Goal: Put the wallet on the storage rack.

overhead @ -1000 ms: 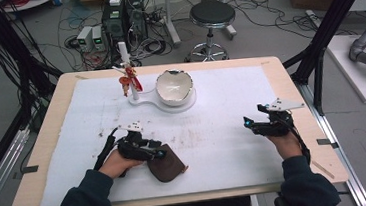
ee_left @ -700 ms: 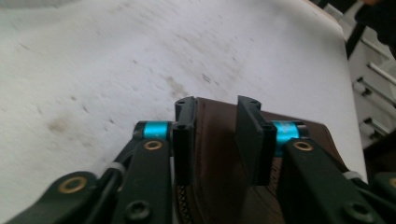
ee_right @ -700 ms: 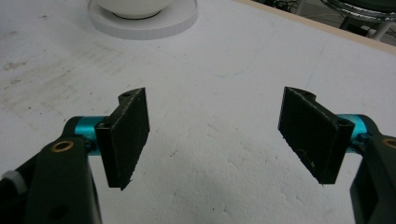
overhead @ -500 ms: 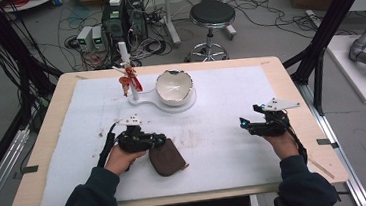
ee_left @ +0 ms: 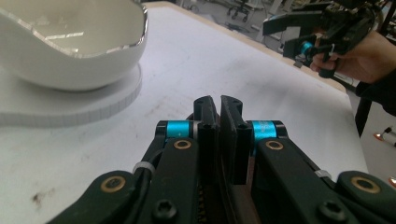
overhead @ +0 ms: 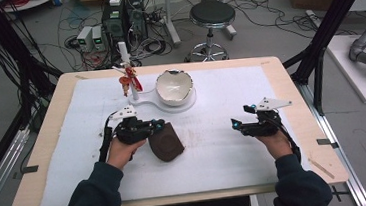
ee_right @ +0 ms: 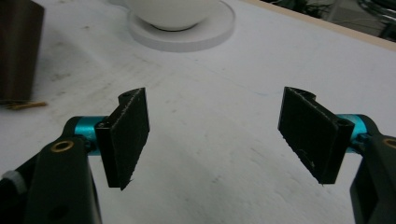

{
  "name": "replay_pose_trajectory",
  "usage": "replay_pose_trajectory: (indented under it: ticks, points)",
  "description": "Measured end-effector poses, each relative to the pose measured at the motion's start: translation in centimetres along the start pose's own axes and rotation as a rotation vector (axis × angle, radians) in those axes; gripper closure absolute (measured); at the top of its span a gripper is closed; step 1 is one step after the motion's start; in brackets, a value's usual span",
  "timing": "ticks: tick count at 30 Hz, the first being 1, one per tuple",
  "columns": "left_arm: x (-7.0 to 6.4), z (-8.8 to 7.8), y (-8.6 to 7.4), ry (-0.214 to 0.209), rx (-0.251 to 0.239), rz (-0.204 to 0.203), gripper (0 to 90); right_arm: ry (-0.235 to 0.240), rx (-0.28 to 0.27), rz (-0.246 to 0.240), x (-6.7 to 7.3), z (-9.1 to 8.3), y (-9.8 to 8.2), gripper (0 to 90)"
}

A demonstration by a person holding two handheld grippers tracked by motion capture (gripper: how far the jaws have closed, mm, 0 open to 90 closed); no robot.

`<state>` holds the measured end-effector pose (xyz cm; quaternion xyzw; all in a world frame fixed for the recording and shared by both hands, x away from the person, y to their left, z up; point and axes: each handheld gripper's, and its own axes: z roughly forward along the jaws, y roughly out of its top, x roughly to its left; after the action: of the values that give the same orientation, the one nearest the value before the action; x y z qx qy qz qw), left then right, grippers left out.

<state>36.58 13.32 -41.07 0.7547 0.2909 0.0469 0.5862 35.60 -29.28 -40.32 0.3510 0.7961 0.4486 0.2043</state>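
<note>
- Lying on the white mat (overhead: pixel 216 165) near the person's side of the table (overhead: pixel 290 88) is a dark brown pouch-like thing (overhead: pixel 167 143), flat-looking, with its left edge at the left gripper (overhead: pixel 157 128).
- The left gripper has its jaws pressed nearly together, and in the left gripper view a thin brown edge sits between them, so it appears clamped on the brown piece.
- Just beyond, toward the far edge, a white bowl (overhead: pixel 174 87) with a jagged, eggshell-like rim rests on a white base (overhead: pixel 143 104).
- At the left end of that base a small red-and-white ornament (overhead: pixel 129 81) stands upright.
- Well to the right, the right gripper (overhead: pixel 236 125) is held above bare mat, its jaws spread wide with nothing between them.
- Dark specks dot the mat around the brown piece.
</note>
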Motion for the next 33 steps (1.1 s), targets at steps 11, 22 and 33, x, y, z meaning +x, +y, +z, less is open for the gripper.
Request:
replay_pose_trajectory:
  ticks: [11,22,33]
  points:
    - [-0.8,0.9,0.6,-0.026,-0.035,0.042,86.3,0.237,0.039,-0.078,4.1,3.8,1.4,25.1]
    - [-2.9,3.2,2.2,-0.110,-0.021,0.115,86.4,0.407,0.052,-0.123,7.3,7.3,2.7,25.1]
    - [-3.3,3.9,2.6,-0.143,-0.042,0.114,86.3,0.515,0.063,-0.130,7.9,8.4,3.1,48.8]
